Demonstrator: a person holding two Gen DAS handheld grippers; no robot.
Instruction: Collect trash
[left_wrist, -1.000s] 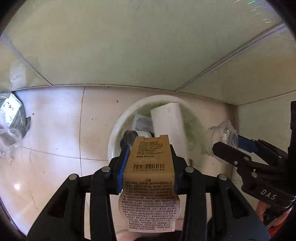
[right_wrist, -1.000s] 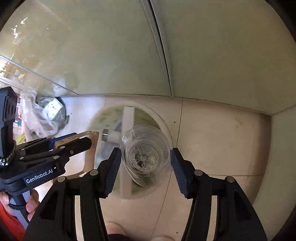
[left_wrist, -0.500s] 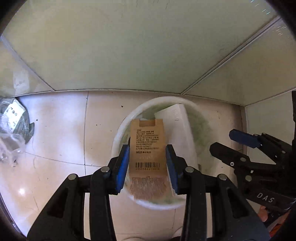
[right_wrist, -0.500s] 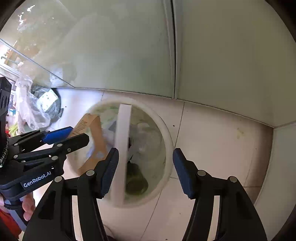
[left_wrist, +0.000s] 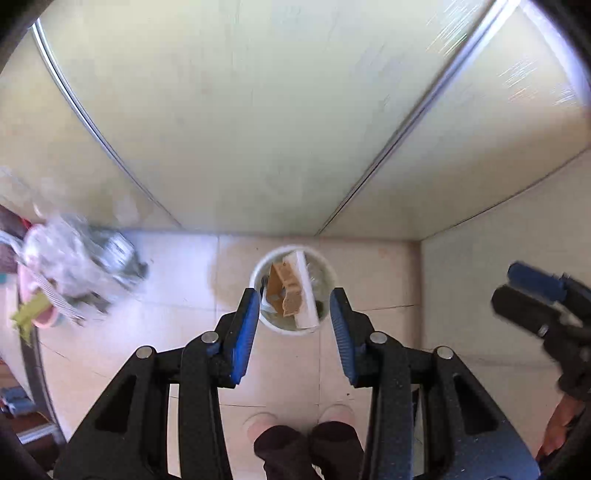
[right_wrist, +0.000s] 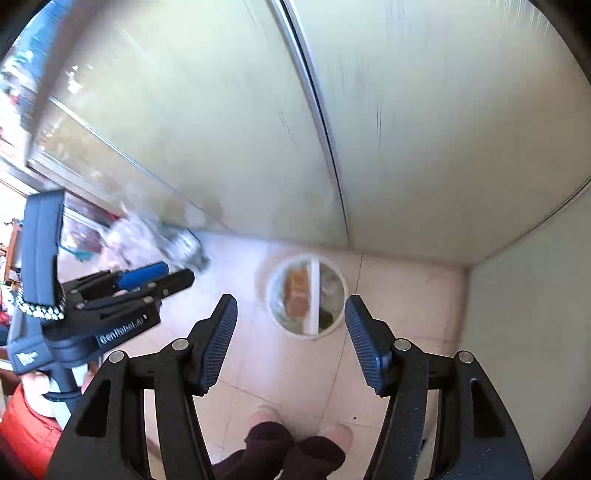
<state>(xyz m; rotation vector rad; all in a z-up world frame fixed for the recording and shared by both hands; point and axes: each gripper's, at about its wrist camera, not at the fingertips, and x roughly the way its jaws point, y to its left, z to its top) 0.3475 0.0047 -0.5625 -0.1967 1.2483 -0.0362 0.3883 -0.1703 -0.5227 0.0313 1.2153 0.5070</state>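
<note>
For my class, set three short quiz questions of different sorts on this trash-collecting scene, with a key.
1. True or false: the left gripper is shut on the brown packet.
2. Where does the white bin stand? A) on a table B) on the tiled floor near the wall corner C) on a chair
3. Fill in: both grippers are ____.

Key: 1 false: the packet lies in the bin, beside a white board. 2 B. 3 open; the right gripper holds nothing either.
</note>
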